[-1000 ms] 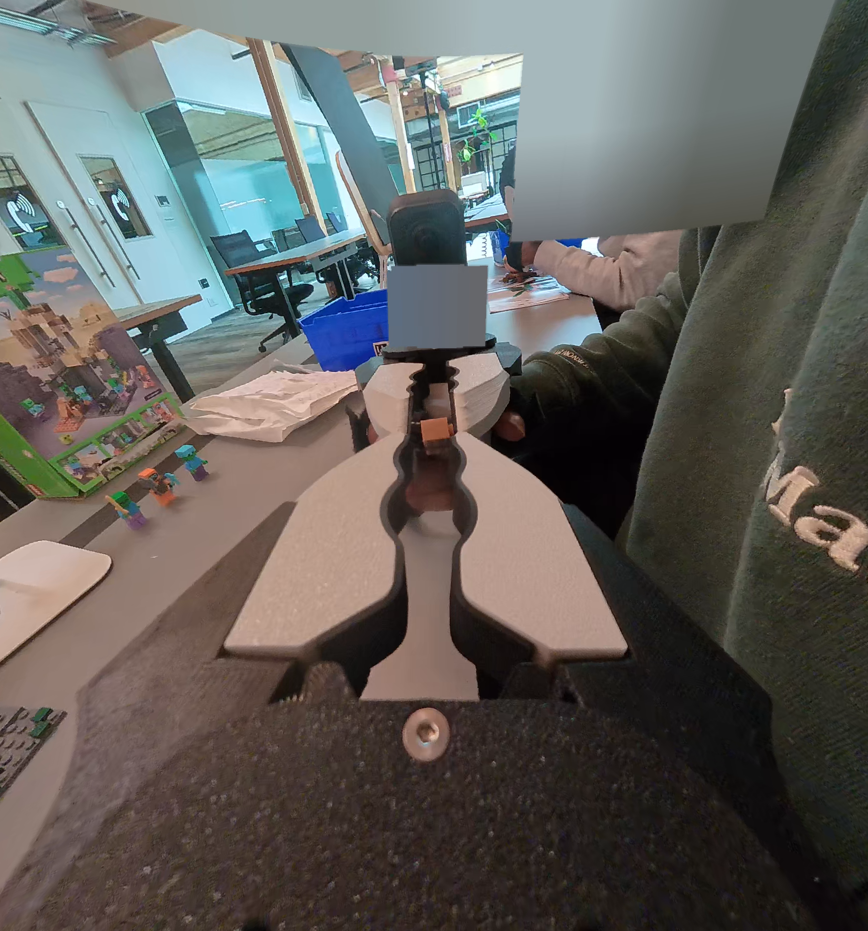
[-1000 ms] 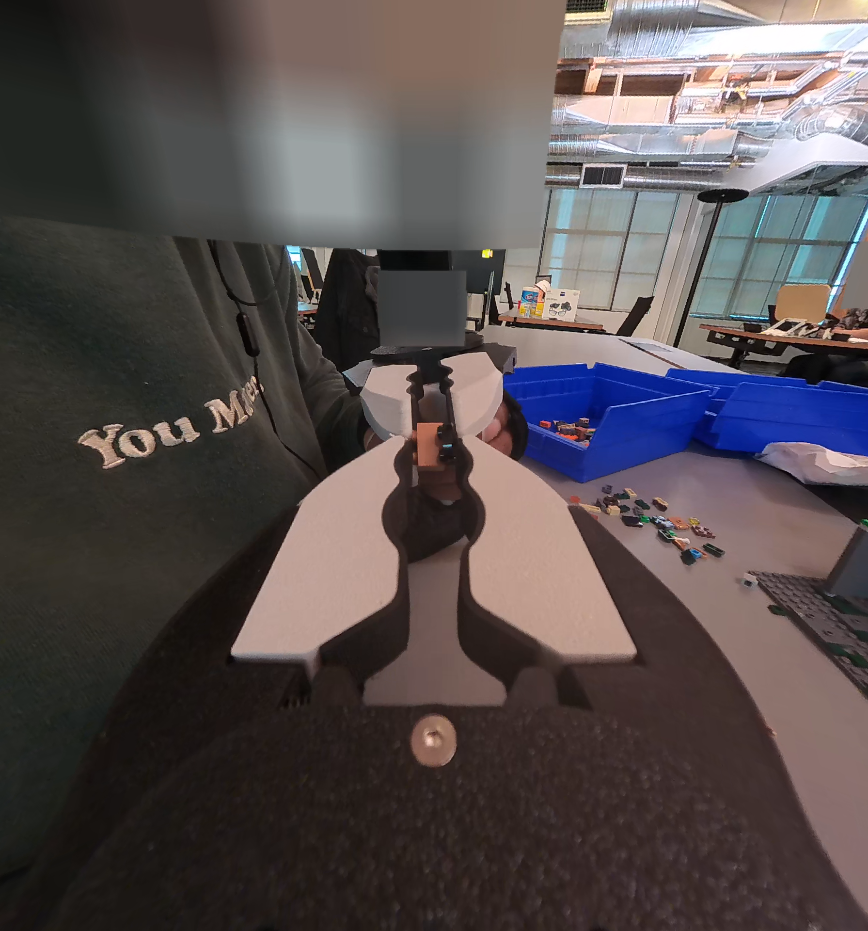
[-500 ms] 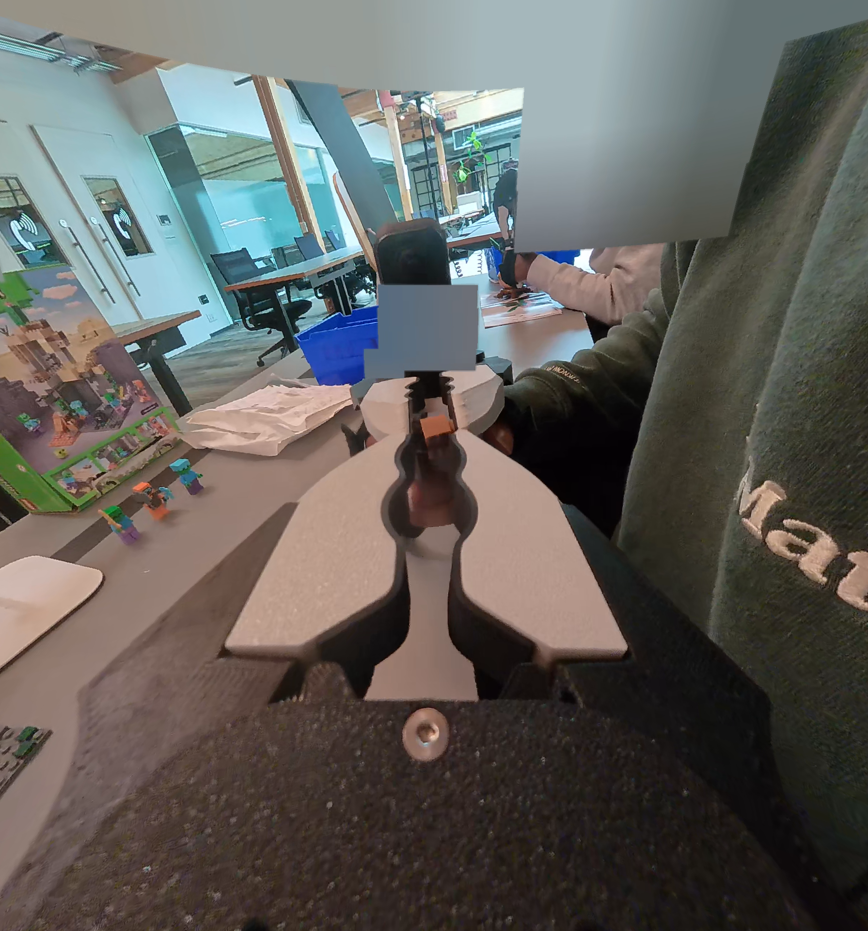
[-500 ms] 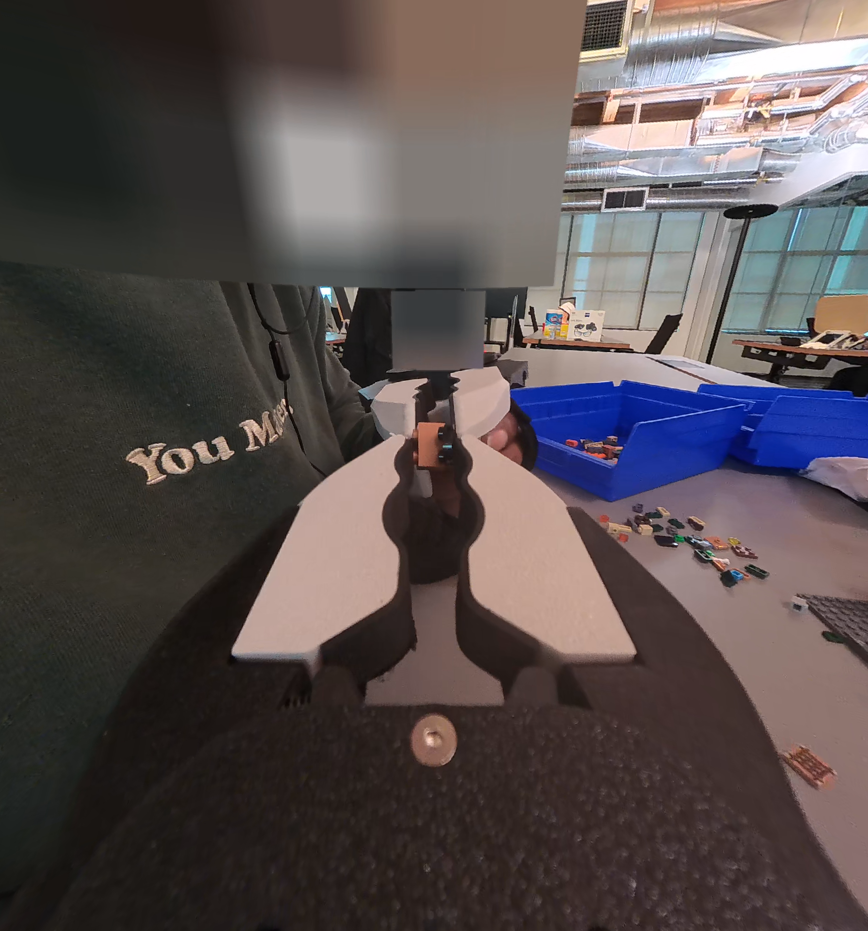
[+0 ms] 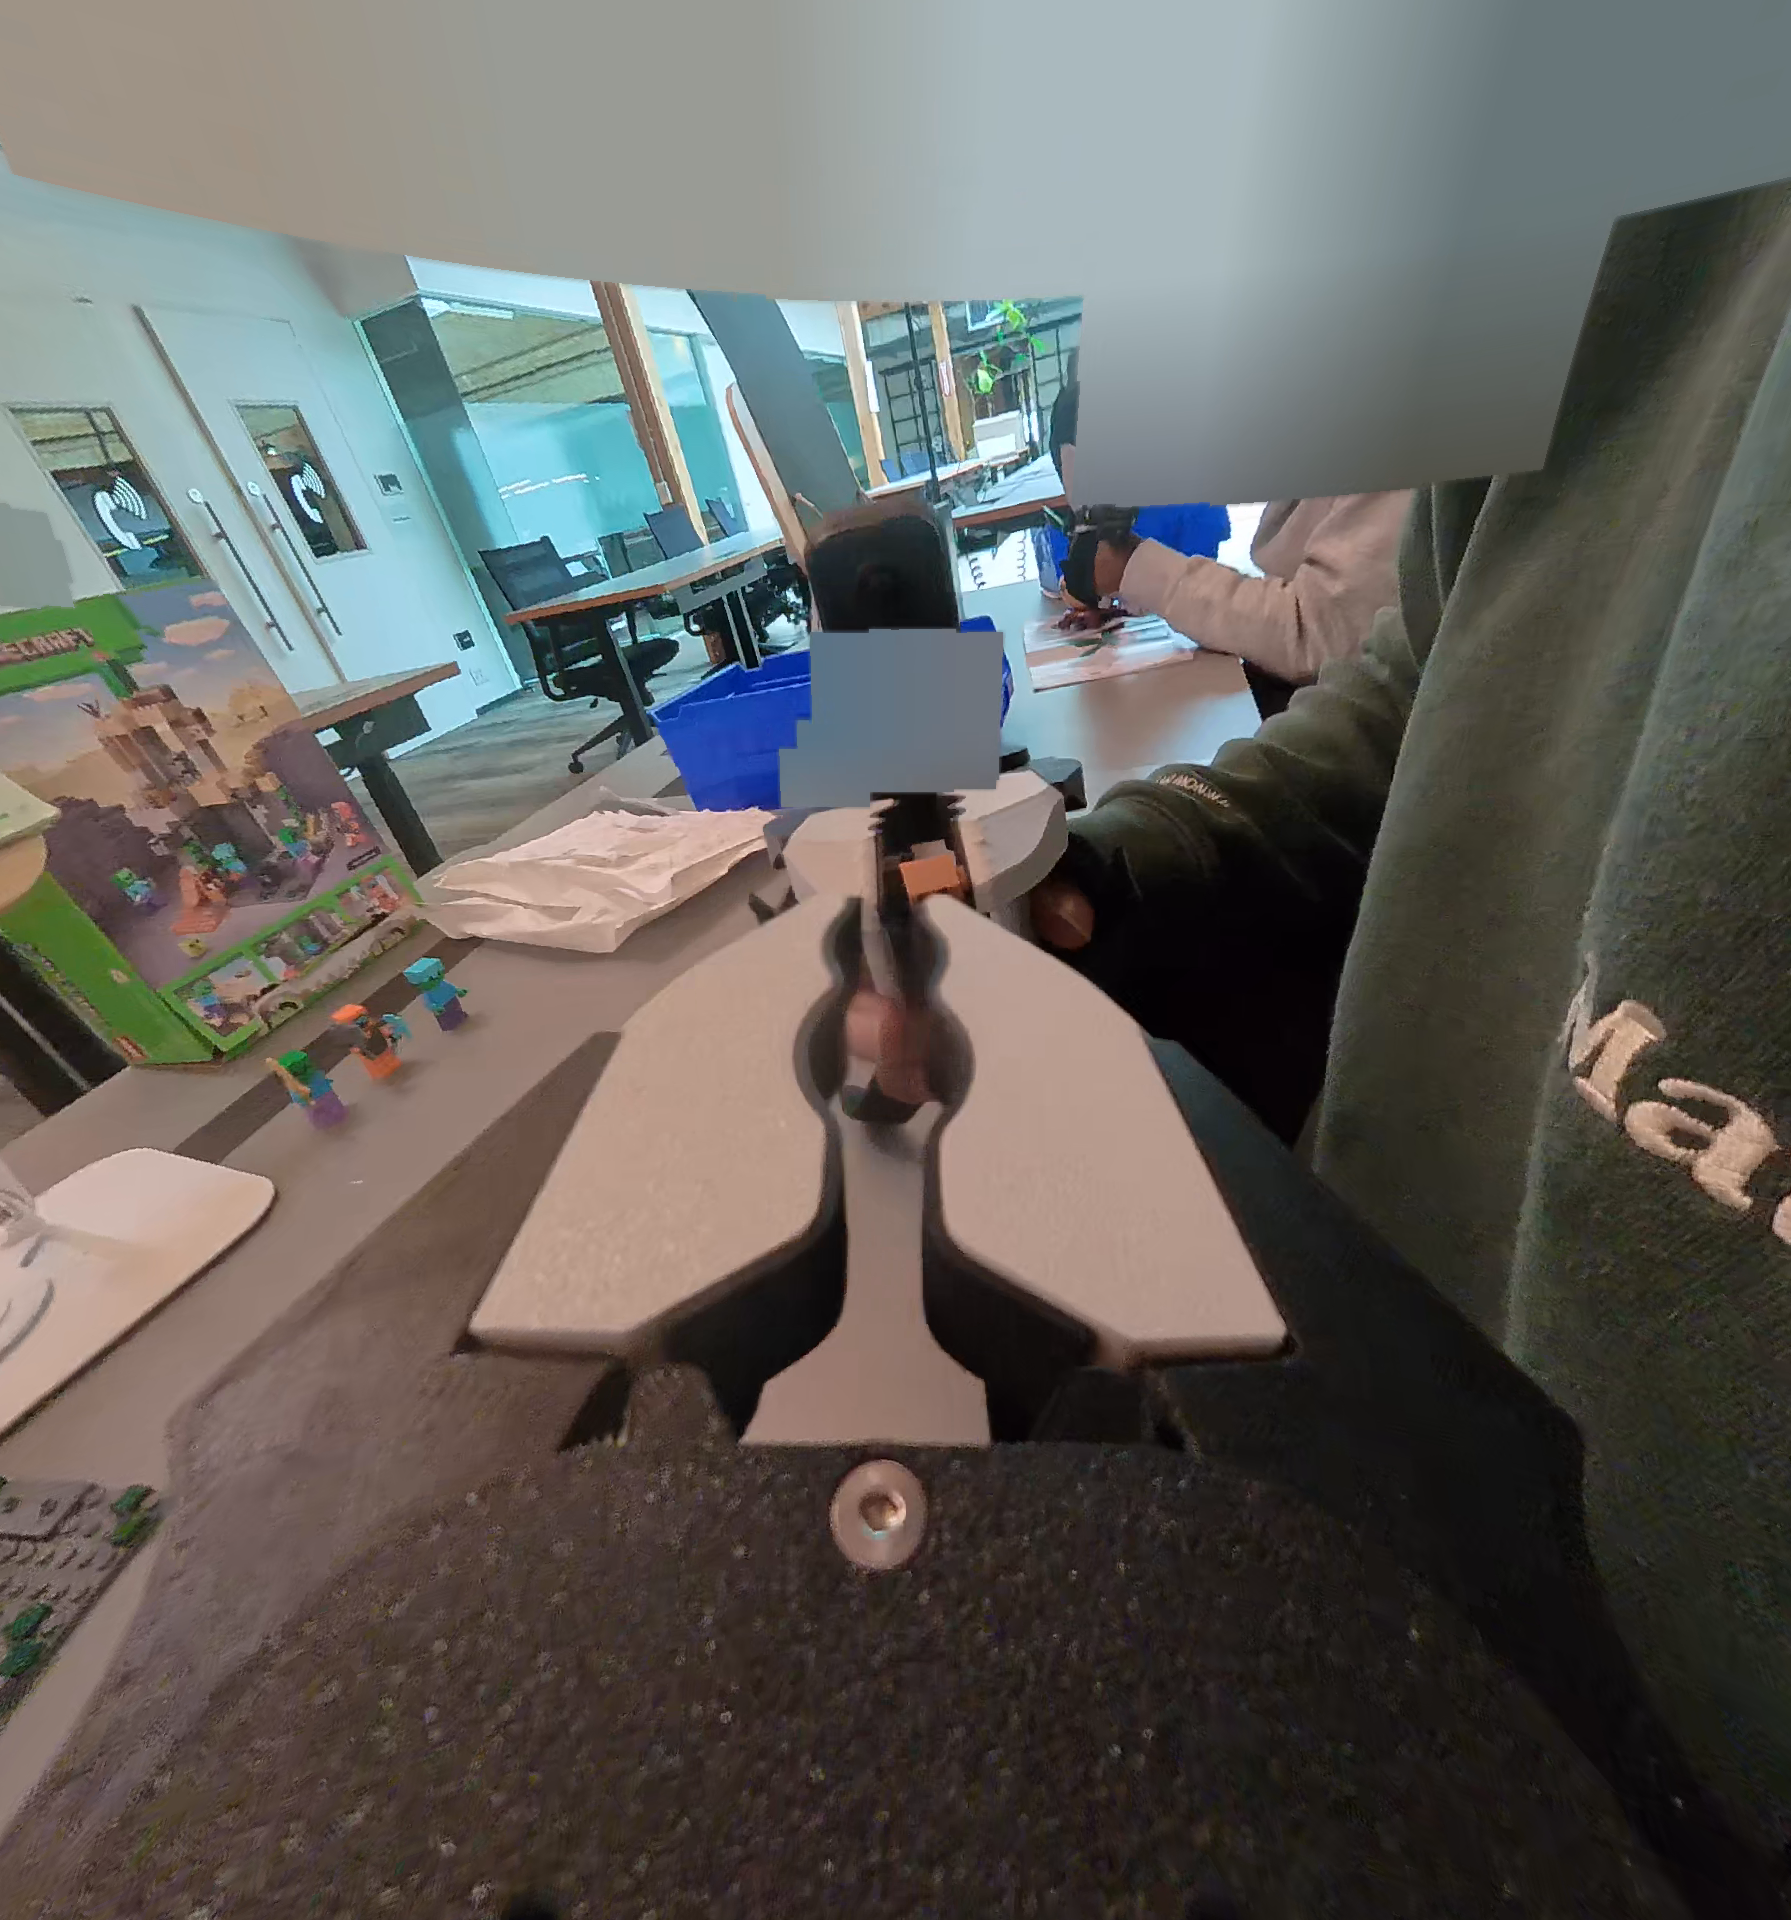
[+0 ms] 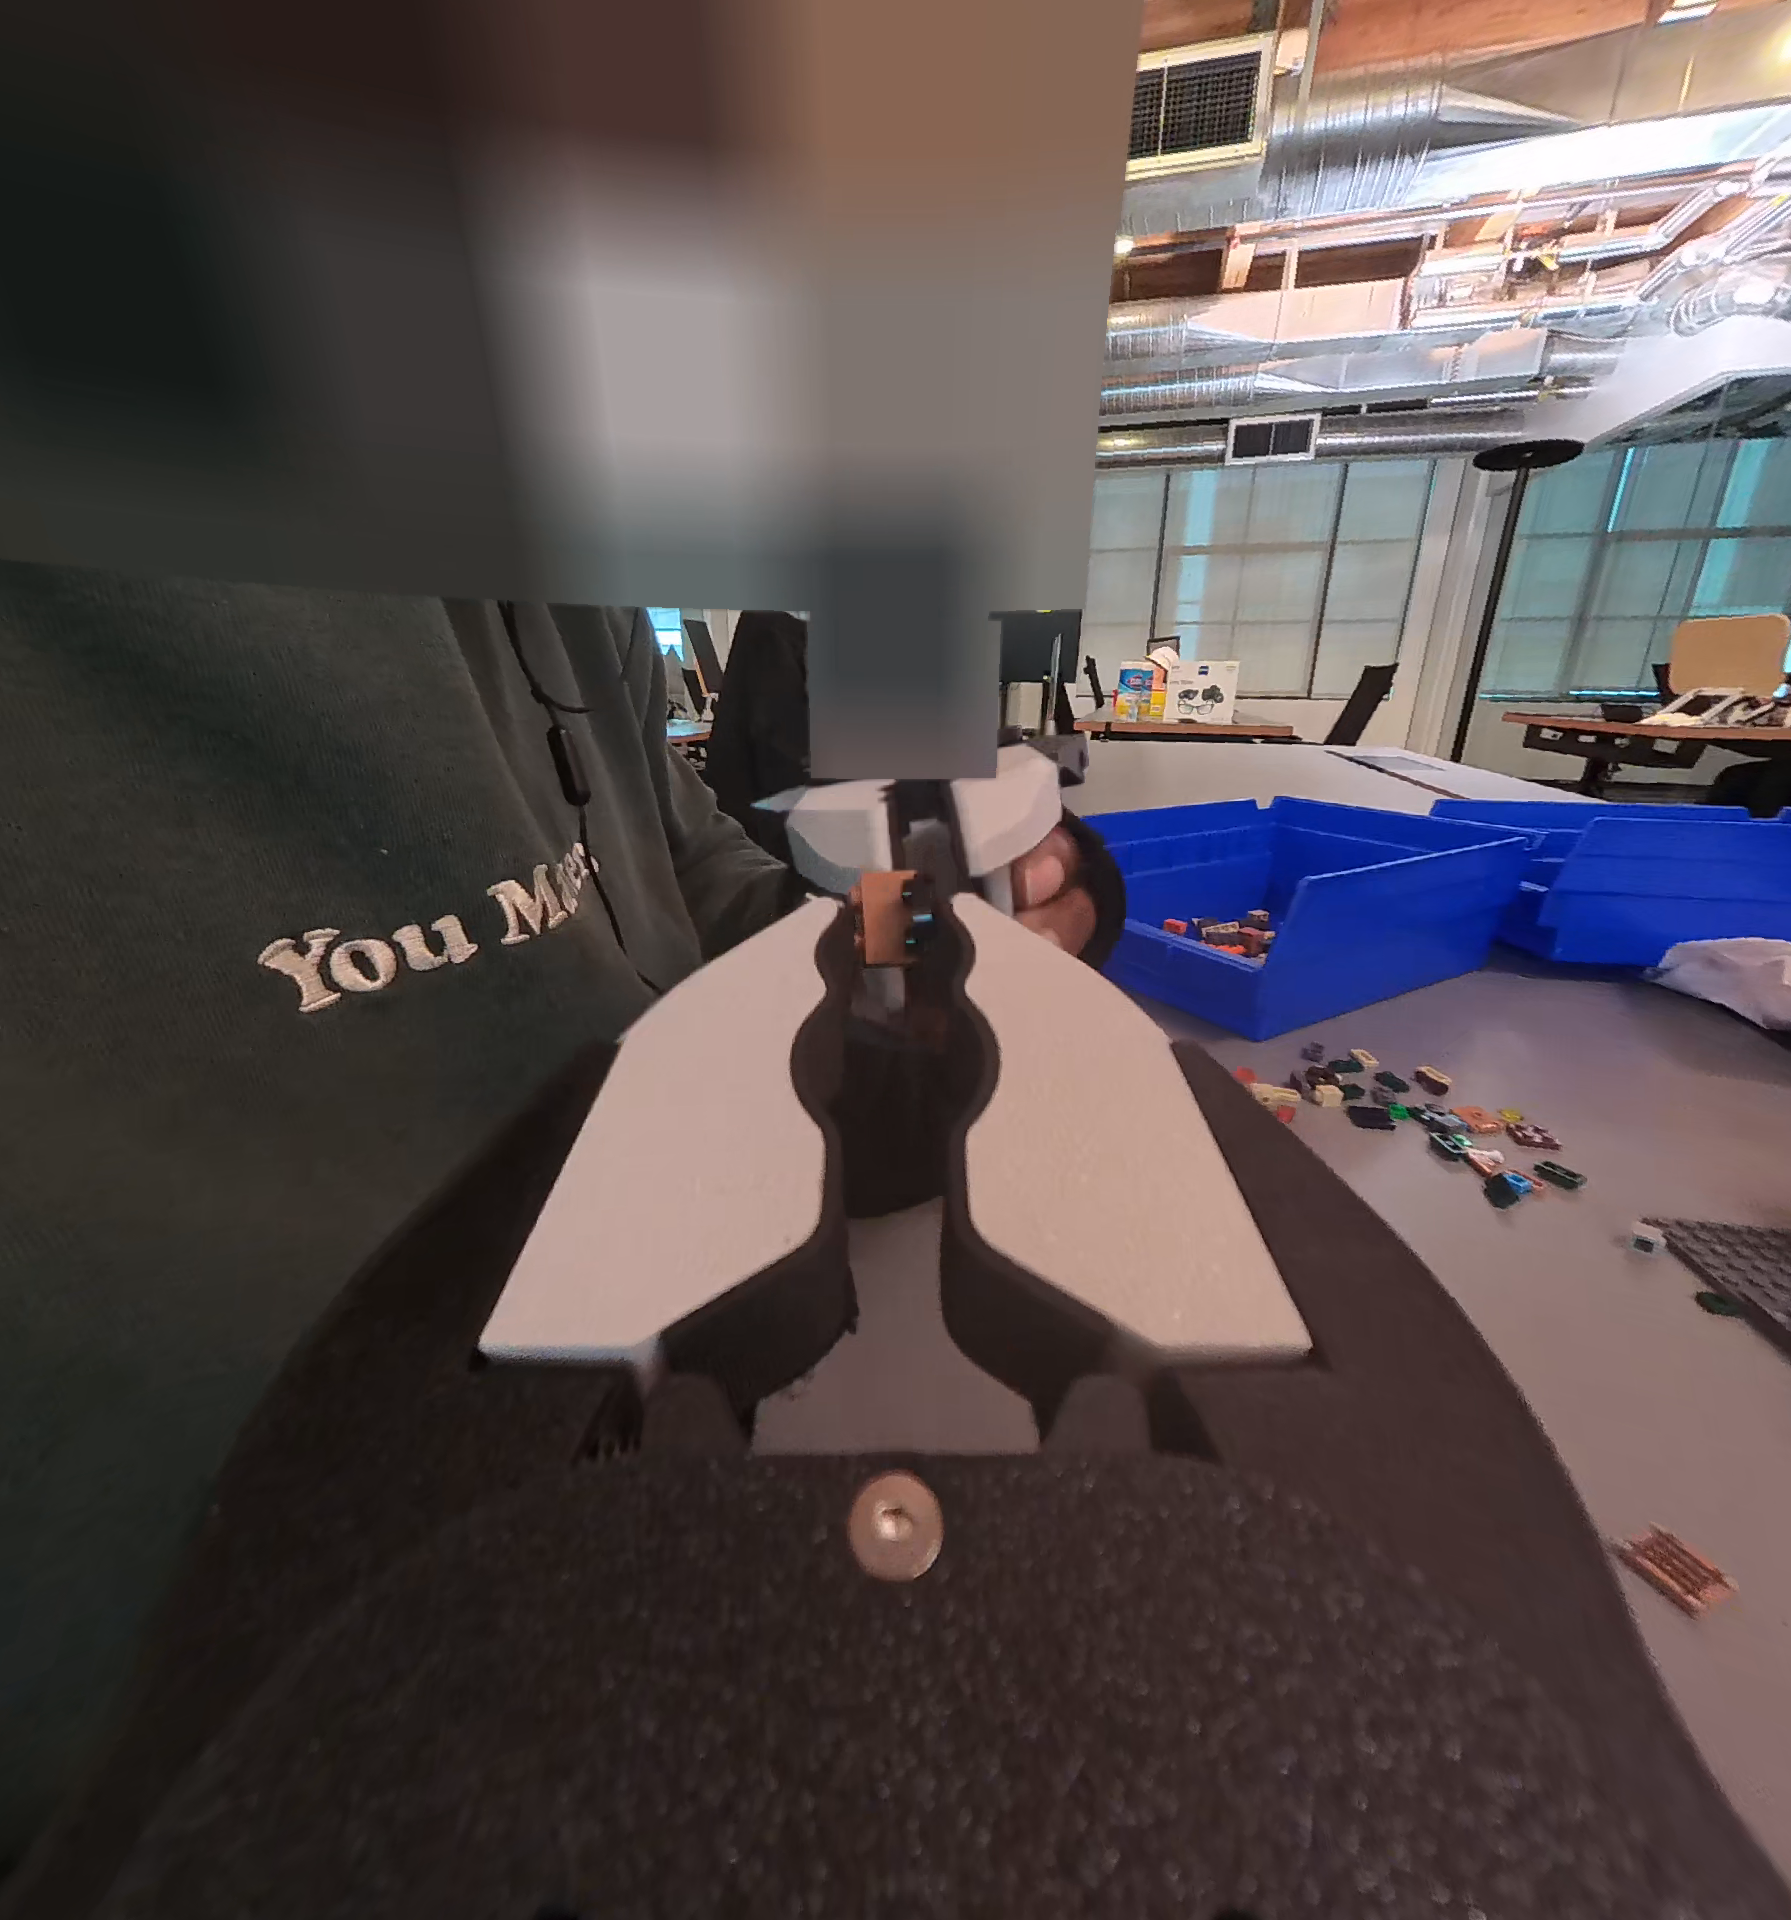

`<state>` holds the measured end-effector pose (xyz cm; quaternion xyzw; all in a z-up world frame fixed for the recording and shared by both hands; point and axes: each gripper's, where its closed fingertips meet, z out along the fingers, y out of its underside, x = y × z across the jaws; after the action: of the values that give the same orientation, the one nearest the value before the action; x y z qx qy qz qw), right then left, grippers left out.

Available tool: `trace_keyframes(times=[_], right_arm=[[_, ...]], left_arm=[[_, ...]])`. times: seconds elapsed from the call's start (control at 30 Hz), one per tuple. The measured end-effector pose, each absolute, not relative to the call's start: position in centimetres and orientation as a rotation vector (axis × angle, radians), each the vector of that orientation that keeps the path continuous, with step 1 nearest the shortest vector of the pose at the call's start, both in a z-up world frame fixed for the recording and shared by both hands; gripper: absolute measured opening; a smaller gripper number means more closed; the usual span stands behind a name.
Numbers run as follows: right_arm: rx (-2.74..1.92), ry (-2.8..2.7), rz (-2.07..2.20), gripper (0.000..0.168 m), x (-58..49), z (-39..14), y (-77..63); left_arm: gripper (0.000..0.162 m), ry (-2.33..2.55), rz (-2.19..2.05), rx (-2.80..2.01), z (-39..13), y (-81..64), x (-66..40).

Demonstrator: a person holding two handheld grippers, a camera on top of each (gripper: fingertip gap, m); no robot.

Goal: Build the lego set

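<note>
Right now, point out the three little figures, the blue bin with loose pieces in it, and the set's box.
three little figures (image 5: 373,1042): left wrist view, on the orange middle figure.
blue bin (image 6: 1390,940): right wrist view, on its front side wall.
set's box (image 5: 195,831): left wrist view, on its picture face.

We held the two grippers tip to tip above the table (image 6: 1649,1049), the small brick (image 6: 883,928) between them. On the table, loose pieces (image 6: 1410,1117) lay before the bin (image 6: 1317,914); the baseplate (image 6: 1764,1288) sat nearer, to their right. Three minifigures (image 5: 377,1044) stood before the set box (image 5: 174,831), with crumpled paper (image 5: 600,873) to its right.
</note>
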<state>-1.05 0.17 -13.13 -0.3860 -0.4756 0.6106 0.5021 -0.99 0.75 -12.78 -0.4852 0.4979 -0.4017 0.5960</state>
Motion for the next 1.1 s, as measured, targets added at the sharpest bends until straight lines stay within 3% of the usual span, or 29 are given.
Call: trace_keyframes(times=[0.2, 0.77, 0.8, 0.87, 1.1], right_arm=[[-0.976, -1.217, 1.342, 0.014, -1.6, -14.3, 0.5], [-0.972, -1.317, 1.282, 0.018, -2.0, -14.8, -0.4], [-0.973, -1.308, 1.281, 0.016, -2.0, -14.7, -0.3], [-0.958, -1.348, 1.286, 0.0, -2.0, -14.9, -0.9], [-1.02, -1.332, 1.231, 0.0, -1.9, -15.8, 0.4]], left_arm=[[0.02, 1.191, -0.988, -1.171, -13.3, 0.4, -0.8], [0.013, 1.281, -0.967, -1.157, -14.3, -0.6, -0.6], [0.0, 1.288, -0.965, -1.145, -14.3, -0.8, -0.6], [0.0, 1.27, -0.958, -1.143, -14.2, -0.6, -0.6], [0.0, 1.194, -0.916, -1.182, -13.8, 1.4, -1.9]])
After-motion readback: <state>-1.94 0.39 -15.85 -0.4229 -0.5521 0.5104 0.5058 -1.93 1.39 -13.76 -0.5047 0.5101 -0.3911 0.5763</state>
